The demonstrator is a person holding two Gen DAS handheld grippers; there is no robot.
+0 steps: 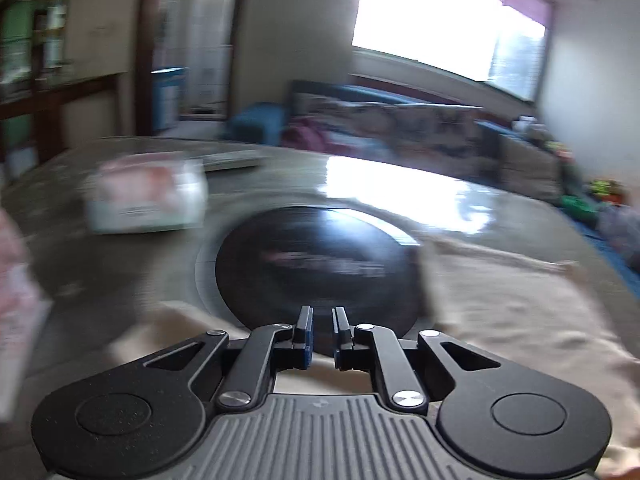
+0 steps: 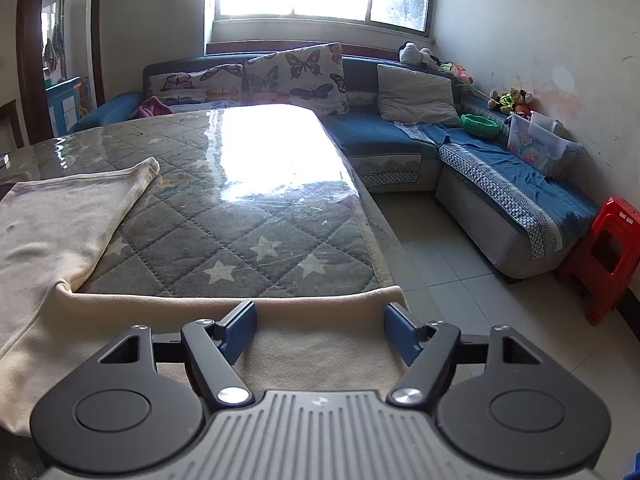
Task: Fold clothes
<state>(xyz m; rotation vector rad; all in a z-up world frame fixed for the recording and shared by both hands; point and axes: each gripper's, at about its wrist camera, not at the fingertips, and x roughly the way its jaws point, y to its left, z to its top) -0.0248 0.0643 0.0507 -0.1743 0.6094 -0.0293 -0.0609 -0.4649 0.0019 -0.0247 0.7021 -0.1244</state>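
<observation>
The cream garment [image 2: 60, 240] lies spread on the desk [image 2: 240, 220], which is covered with a grey star-quilted pad under clear film. It covers the desk's near left part, with one band running along the near edge toward the near right corner.

The right hand-held gripper [image 2: 320, 330] hangs over that band at the near edge. Its blue pads [image 2: 238, 332] stand wide apart with cloth below them, and they press on nothing.

The left hand-held gripper [image 1: 321, 334] shows in a motion-blurred view. Its jaws are almost together with only a narrow slit between, and nothing visible is caught in it. Ahead of it a dark round disc [image 1: 316, 264] sits on the desk, with the cream garment [image 1: 520, 320] beside and below. Further toward the far left part of the desk stands a white and pink box [image 1: 146, 196]; its contents cannot be made out.

Beyond the desk, on the blue sofa [image 2: 380, 136], a clear plastic bin [image 2: 540, 144] stands against the wall, its contents unclear, and a green bowl [image 2: 480, 124] sits beside it.
</observation>
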